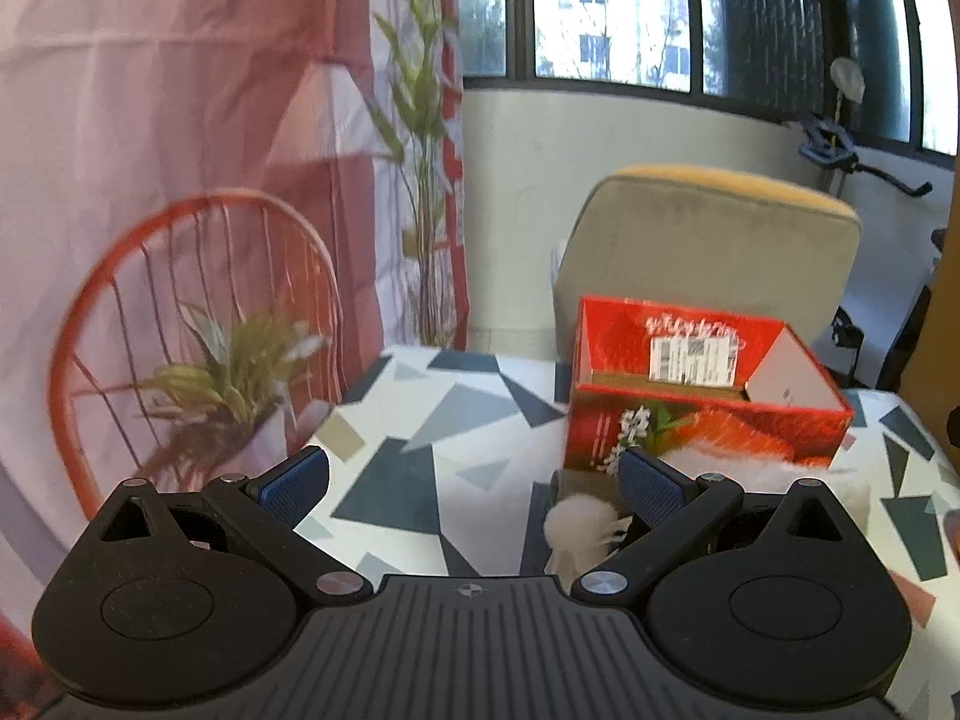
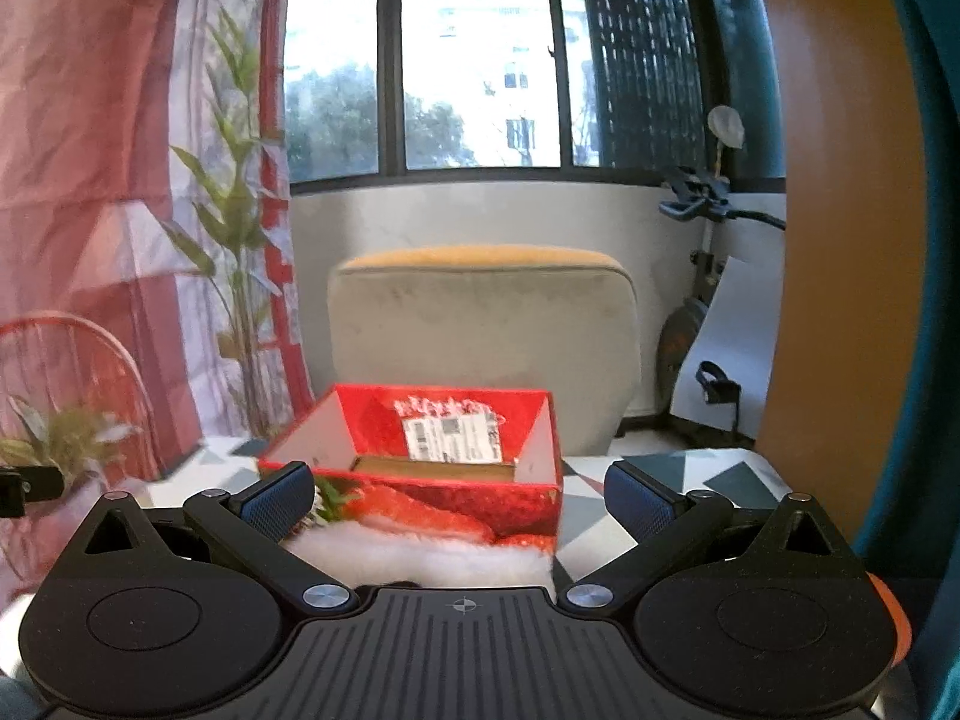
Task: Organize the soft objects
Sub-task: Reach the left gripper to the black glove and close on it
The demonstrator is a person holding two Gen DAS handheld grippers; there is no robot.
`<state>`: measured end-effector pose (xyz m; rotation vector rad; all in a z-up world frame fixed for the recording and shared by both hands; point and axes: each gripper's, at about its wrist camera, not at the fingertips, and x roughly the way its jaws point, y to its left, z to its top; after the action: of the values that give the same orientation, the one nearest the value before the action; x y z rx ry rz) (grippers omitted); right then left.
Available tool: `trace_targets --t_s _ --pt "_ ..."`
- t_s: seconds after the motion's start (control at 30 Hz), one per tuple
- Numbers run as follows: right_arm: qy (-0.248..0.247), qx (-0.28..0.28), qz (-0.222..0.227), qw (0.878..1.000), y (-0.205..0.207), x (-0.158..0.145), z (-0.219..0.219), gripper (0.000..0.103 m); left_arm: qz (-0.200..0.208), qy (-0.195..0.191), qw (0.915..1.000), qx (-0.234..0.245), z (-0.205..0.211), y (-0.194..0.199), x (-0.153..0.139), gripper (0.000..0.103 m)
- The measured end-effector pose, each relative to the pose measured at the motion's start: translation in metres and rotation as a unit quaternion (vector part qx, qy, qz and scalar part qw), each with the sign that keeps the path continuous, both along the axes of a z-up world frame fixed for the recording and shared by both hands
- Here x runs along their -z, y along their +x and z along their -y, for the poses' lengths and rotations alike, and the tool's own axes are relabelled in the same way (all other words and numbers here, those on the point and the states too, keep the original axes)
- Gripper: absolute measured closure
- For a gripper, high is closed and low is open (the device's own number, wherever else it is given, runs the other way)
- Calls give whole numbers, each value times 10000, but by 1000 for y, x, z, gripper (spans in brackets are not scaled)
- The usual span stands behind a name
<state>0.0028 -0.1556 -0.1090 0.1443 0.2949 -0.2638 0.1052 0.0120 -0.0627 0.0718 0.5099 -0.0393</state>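
Both jaws wide open, empty. White fluffy item [image 2: 420,552] lies on bench [image 1: 420,420] against box [image 2: 444,480], crosswise just ahead between right gripper [image 2: 459,501] jaws; left gripper [image 1: 474,483] offset leftward. Right nearer.

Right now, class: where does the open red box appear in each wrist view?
Left wrist: red box right of centre, beyond the right fingertip.
Right wrist: red box at centre, between the open fingers.
Shared landmark: the beige chair behind it.
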Motion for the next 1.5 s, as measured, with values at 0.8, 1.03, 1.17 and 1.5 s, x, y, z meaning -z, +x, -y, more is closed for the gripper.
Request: trace_targets --t_s 0.8,1.03,1.17,1.5 --pt "718 -579 -985 9908 74 108 5 9 -688 -124 9956 616 24 51 89 8" --pt "897 -861 -1030 9869 79 123 4 40 -1047 -616 9904 660 18 63 112 20" --pt "901 -866 -1034 9868 83 126 5 39 -1120 -713 9892 628 18 70 115 20" --pt "1206 -828 -1145 9826 92 146 19 41 -1282 -951 9776 1373 43 93 123 38"
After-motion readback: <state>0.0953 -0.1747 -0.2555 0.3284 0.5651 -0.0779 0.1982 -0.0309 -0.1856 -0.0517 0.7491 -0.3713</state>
